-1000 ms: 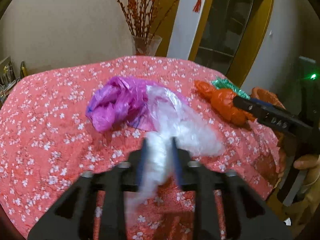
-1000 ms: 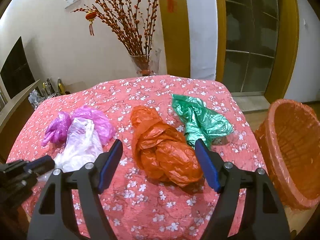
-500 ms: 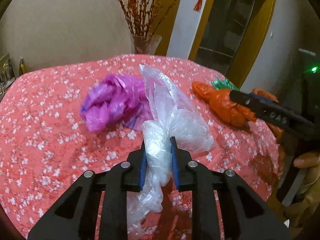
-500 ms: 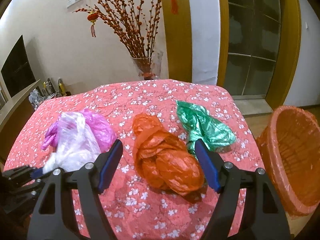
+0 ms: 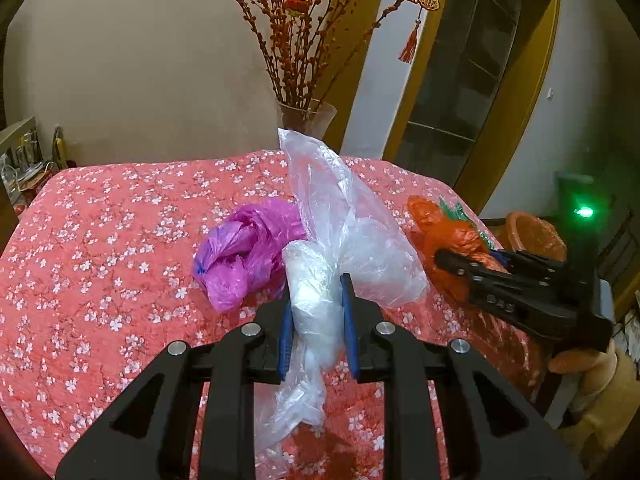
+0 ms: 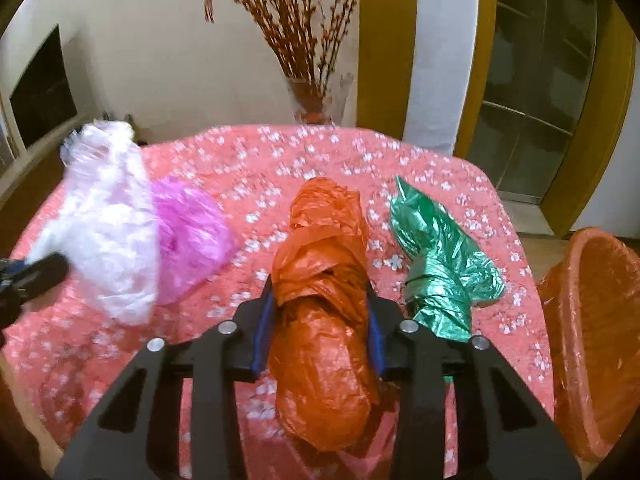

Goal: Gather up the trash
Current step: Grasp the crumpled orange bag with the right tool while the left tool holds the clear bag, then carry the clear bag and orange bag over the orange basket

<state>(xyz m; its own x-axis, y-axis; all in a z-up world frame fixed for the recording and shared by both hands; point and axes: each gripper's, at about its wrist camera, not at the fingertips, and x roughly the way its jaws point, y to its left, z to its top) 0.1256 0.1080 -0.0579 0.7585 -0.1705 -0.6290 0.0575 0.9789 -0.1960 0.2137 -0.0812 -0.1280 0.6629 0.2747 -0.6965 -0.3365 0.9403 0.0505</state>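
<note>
My left gripper (image 5: 316, 292) is shut on a crumpled clear plastic bag (image 5: 340, 216), which hangs raised above the pink flowered tablecloth (image 5: 100, 240). A purple bag (image 5: 240, 252) lies just behind it. In the right wrist view my right gripper (image 6: 320, 292) straddles an orange bag (image 6: 324, 360). Its jaws are closing and the blue pads press on the bag's sides. A green bag (image 6: 440, 260) lies to the right of it. The clear bag (image 6: 108, 232) and purple bag (image 6: 192, 236) show at the left there.
An orange wicker basket (image 6: 592, 320) stands off the table's right edge. A glass vase (image 6: 312, 100) with red twigs stands at the table's far edge. A hand (image 5: 572, 360) holds the right gripper (image 5: 470, 258) at the right of the left wrist view.
The left gripper has shut on the clear bag and lifted it off the cloth. The right gripper's jaws have come in from wide apart onto the orange bag.
</note>
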